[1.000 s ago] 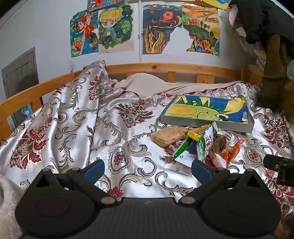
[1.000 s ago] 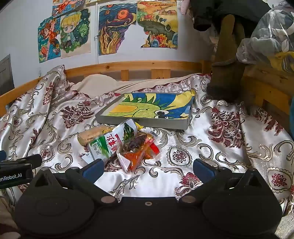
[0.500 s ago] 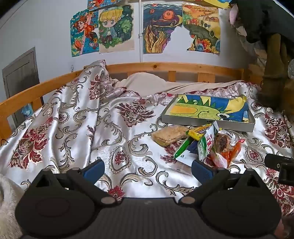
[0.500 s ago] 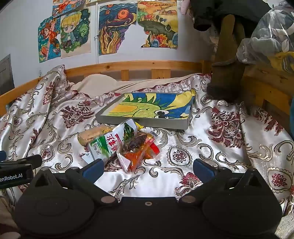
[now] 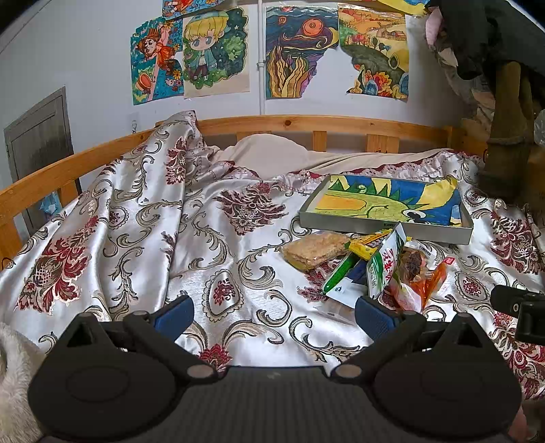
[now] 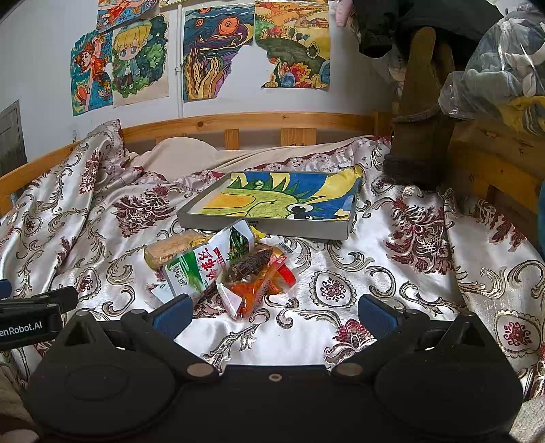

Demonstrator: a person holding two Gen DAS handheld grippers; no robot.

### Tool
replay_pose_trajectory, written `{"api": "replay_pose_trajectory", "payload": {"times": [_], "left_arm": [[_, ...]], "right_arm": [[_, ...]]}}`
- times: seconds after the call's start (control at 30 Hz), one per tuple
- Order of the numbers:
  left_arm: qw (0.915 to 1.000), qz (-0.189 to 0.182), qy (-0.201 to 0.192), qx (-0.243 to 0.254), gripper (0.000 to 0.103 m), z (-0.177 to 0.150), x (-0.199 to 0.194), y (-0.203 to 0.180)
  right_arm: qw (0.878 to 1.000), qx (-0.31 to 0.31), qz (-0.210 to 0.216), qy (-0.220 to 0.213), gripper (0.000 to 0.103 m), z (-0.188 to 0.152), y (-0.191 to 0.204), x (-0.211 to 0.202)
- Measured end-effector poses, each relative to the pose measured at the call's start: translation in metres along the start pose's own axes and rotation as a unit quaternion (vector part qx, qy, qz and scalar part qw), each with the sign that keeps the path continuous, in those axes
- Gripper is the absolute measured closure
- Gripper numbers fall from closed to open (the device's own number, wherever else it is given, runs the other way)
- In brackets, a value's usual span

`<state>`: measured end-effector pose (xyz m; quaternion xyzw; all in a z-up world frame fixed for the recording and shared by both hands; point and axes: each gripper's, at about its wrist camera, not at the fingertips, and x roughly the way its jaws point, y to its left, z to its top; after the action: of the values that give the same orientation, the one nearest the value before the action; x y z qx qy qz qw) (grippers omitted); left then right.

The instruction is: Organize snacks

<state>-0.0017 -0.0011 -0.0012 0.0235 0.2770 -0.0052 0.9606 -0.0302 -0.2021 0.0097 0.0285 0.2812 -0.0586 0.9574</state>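
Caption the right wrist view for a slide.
Open right gripper faces a snack pile before the tray.

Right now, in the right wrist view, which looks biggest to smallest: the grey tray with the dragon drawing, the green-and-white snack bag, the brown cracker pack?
1. Grey tray, clearly the largest, though farthest.
2. Green-and-white snack bag.
3. Brown cracker pack, partly hidden behind the bag, so its rank against the bag is unsure.

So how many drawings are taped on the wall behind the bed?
5 at least: anime girl, blond child, swirly sky, landscape, plus one cut off above.
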Motion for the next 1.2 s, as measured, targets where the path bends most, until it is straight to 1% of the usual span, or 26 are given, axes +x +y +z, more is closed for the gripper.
{"api": "replay_pose_trajectory", "payload": {"times": [0.7,0.83,0.93,1.2], "left_arm": [[1.0000,0.001,0.001,0.001,0.000,-0.0001,0.0010,0.0021],[1.0000,0.001,0.002,0.000,0.000,-0.0010,0.0037,0.0048],[1.0000,0.000,0.002,0.001,0.000,-0.0014,0.0037,0.0057],[1.0000,0.001,0.003,0.001,0.000,-0.0028,0.0054,0.0061]], "right_arm": [[1.000,0.000,0.000,0.000,0.001,0.0003,-0.0001,-0.0006],[1.000,0.006,0.003,-0.012,0.001,0.0008,-0.0020,-0.0032],[1.000,0.007,0.001,-0.010,0.001,-0.0001,-0.0006,0.0020],[1.000,0.003,0.001,-0.011,0.001,0.0010,0.0009,-0.0034]]}}
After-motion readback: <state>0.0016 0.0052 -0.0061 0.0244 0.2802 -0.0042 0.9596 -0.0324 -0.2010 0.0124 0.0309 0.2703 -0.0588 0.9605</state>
